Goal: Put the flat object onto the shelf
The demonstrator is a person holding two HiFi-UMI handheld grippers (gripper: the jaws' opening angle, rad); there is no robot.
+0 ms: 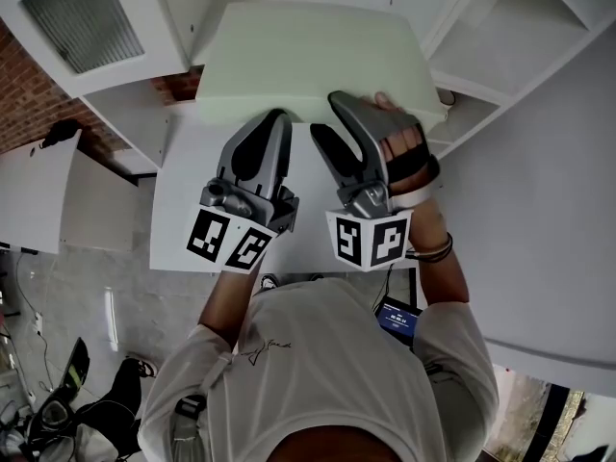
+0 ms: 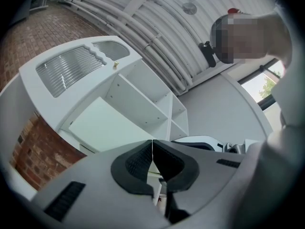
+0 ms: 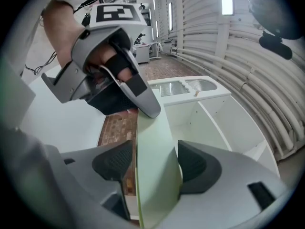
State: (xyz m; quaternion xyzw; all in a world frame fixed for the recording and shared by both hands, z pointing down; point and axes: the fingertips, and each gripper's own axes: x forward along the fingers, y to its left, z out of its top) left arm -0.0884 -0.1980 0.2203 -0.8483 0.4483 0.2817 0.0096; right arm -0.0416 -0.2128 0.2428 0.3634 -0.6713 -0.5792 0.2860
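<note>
Flat panel (image 1: 308, 61) clamped in right tool (image 1: 327, 114); left tool (image 1: 265, 121) closed, touching panel edge.

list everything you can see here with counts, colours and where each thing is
flat board: 1, pale green, at the shelf unit's front
shelf unit: 1, white, open compartments, behind the flat board
brickwork: 1 patch, red-brown, left of the shelf unit
shirt: 1, white, on the person
wristbands: several, dark, right wrist
left gripper: 1, grey, jaws together, tips by the flat board's near edge
right gripper: 1, grey, jaws shut on the flat board
</note>
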